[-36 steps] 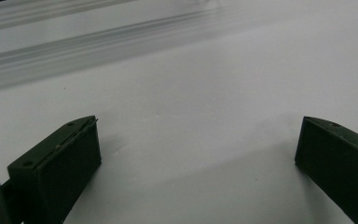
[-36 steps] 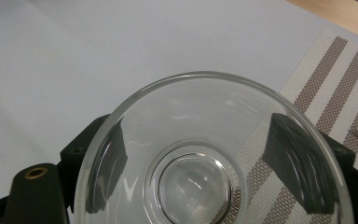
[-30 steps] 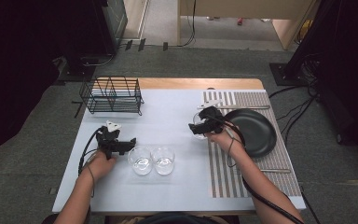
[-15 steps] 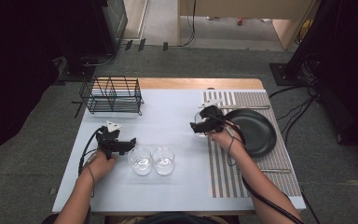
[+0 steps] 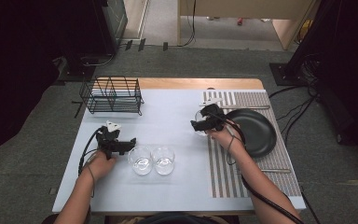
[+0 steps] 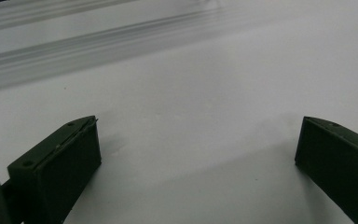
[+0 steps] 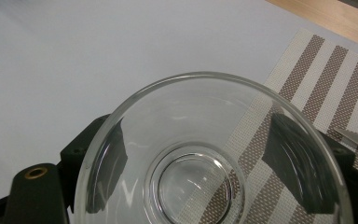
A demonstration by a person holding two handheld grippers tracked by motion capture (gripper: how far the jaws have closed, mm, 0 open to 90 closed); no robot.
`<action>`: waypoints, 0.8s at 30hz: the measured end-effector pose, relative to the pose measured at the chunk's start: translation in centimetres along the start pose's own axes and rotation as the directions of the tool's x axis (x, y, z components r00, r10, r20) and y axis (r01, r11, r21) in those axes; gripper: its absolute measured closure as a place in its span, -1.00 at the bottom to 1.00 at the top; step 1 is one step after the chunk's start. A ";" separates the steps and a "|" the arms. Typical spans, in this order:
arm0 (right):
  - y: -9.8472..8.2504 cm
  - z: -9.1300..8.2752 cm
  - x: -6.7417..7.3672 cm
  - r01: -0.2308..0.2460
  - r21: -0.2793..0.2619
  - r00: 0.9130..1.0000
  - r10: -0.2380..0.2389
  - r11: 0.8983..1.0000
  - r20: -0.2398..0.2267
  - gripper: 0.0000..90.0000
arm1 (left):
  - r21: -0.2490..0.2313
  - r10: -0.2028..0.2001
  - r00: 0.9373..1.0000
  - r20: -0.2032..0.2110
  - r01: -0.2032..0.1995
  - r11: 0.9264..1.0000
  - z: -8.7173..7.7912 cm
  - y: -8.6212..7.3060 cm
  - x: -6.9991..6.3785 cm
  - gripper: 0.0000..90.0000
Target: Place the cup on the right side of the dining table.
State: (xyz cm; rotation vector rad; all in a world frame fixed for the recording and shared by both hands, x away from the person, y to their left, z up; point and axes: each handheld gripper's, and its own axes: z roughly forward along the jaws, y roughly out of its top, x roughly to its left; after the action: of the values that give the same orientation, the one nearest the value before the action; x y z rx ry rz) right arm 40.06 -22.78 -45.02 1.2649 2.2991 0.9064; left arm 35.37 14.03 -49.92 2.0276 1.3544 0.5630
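- Right gripper (image 5: 200,122) was clamped on a clear glass cup (image 7: 209,154); jaws sat either side of the cup wall, seen through the glass in the right gripper view. Closed as far as the cup allowed, nothing else in the grip.
- Cup was at the left edge of the striped placemat (image 5: 261,168), partly over the mat, partly over the white table (image 5: 168,112). Whether it stood on the surface or was just off it: couldn't tell.
- Cup was upright, mouth up, base ring visible through it. Prob held by the sides so it stays level and can go straight down.
- Black plate (image 5: 254,130) was on the mat just right of the gripper, w/ a utensil (image 5: 256,107) beyond it and another (image 5: 275,171) on its near side. Looked like a place setting, so the cup likely belongs at the mat's corner beside the plate. That's my read, not seen.
- Left gripper (image 5: 131,141) was open wide, jaws well apart, nothing but bare table between them in the left gripper view. Holding nothing.
- It sat low over the table just left of two more glass cups (image 5: 153,160), side by side near the front-centre. Prob staged there to take the next one; jaw gap looked wide enough.
- Wire rack (image 5: 112,95) was at the far left of the table, well apart from both grippers, not in play.
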 end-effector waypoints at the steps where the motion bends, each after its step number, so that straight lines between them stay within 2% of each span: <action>1: 0.0 0.0 0.0 0.000 0.000 1.000 0.000 1.000 0.001 -0.56 | 0.000 0.000 1.000 0.000 0.000 1.000 0.0 0.0 0.0 -1.00; 24: 0.1 0.1 -0.9 -0.034 -0.005 0.999 0.034 0.999 0.029 -0.56 | 0.000 -0.001 1.000 0.000 0.001 1.000 0.0 0.0 0.0 -1.00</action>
State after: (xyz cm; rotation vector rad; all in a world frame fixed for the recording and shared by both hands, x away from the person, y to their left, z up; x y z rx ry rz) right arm 40.65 -23.48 -45.06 1.3103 2.2586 0.8982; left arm 35.37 14.03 -49.92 2.0273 1.3551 0.5629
